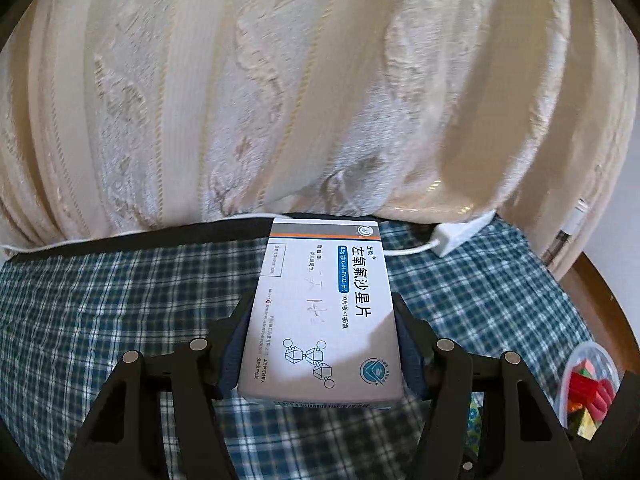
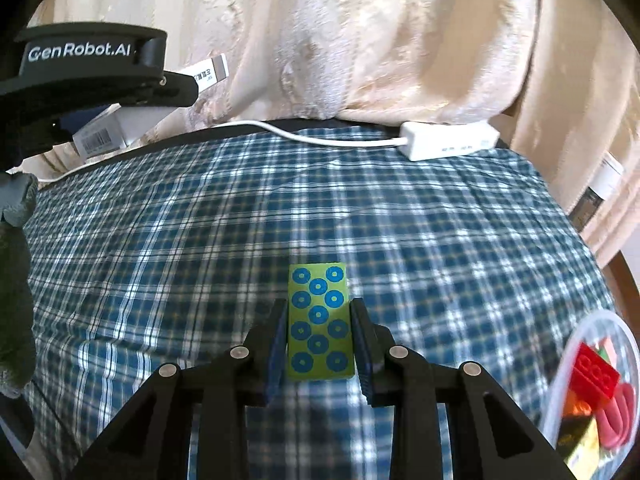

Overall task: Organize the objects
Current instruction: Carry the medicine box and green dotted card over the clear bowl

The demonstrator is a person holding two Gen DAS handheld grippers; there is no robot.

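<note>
My left gripper (image 1: 322,312) is shut on a white medicine box (image 1: 320,312) with blue Chinese print, held above the blue plaid cloth (image 1: 120,312). In the right wrist view the left gripper (image 2: 92,68) shows at the upper left, still holding the medicine box (image 2: 100,136). My right gripper (image 2: 319,316) is shut on a small green card with blue rings (image 2: 319,320), held just above the plaid cloth (image 2: 440,260).
A clear plastic tub (image 2: 592,384) holding red pieces and other small items stands at the right edge; it also shows in the left wrist view (image 1: 588,384). A white adapter with cable (image 2: 448,140) lies at the far edge by cream curtains (image 2: 360,40).
</note>
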